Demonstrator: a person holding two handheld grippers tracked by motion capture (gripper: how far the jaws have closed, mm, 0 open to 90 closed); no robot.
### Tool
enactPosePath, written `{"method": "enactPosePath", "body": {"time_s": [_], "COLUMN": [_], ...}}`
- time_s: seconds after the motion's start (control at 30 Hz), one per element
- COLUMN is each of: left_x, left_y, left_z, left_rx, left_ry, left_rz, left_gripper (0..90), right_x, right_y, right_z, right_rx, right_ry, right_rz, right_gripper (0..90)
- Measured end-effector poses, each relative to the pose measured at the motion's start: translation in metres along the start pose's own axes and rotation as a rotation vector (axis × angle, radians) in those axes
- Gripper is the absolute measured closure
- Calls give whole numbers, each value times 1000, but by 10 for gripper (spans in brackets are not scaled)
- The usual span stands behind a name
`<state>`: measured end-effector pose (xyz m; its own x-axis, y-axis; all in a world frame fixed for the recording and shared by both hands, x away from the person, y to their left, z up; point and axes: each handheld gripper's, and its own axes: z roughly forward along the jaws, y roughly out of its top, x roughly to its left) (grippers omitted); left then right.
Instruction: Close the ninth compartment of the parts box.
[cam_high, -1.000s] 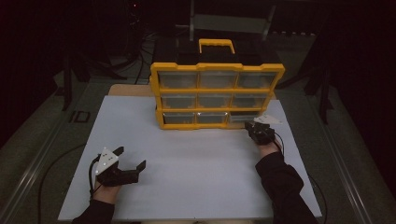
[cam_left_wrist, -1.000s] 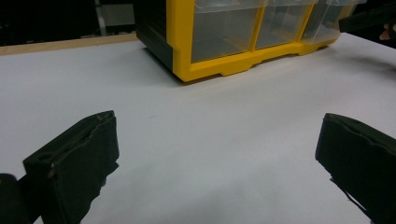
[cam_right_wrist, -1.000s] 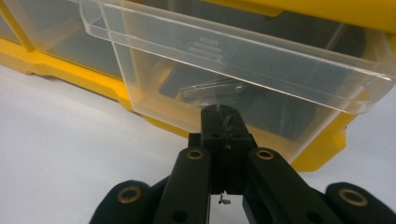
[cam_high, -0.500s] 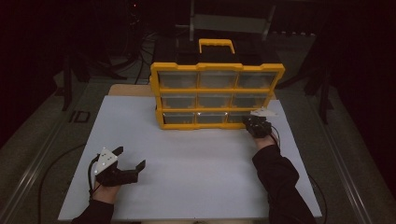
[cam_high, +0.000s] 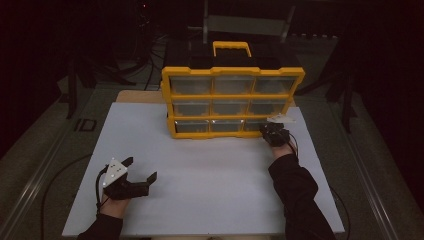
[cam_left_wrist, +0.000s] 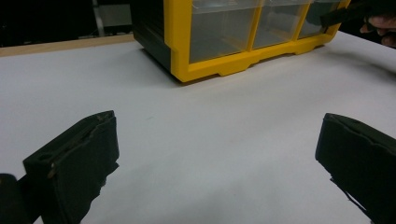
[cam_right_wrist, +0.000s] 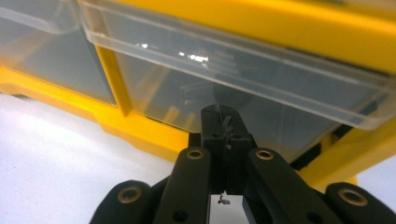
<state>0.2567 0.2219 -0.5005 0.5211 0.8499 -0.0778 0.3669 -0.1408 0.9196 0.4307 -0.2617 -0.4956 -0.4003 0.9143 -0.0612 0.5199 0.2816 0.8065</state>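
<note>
We record a yellow plastic organiser cabinet with clear drawers (cam_high: 232, 102) standing upright at the far edge of the white worktop (cam_high: 210, 175), near its middle. The right gripper (cam_high: 272, 134) sits at the cabinet's bottom-right clear plastic drawer (cam_right_wrist: 243, 93); its jaws are clenched tight together with nothing between them, tips just before the drawer front, contact not resolvable. This drawer juts forward of its neighbour. The left gripper (cam_high: 140, 170) rests near the worktop's near-left corner, jaws spread wide and empty, well apart from the cabinet.
</note>
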Motion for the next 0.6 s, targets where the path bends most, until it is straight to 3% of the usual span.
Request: {"method": "enactPosePath", "body": {"time_s": [0.27, 0.33, 0.47, 0.6], "left_x": [1, 1, 1, 1], "left_y": [0, 0, 0, 0], "left_z": [-1, -1, -1, -1], "left_rx": [-3, -2, -3, -3], "left_ry": [0, 0, 1, 1], "left_rz": [0, -3, -6, -1], "left_gripper": [2, 1, 1, 1], "right_x": [-2, 1, 8, 11], "right_y": [-6, -9, -13, -13], "right_z": [1, 1, 0, -4], "right_rx": [-6, -19, 4, -1], "right_ry": [5, 29, 77, 79], "right_rz": [43, 48, 58, 91], "right_gripper": [870, 718, 495, 290]}}
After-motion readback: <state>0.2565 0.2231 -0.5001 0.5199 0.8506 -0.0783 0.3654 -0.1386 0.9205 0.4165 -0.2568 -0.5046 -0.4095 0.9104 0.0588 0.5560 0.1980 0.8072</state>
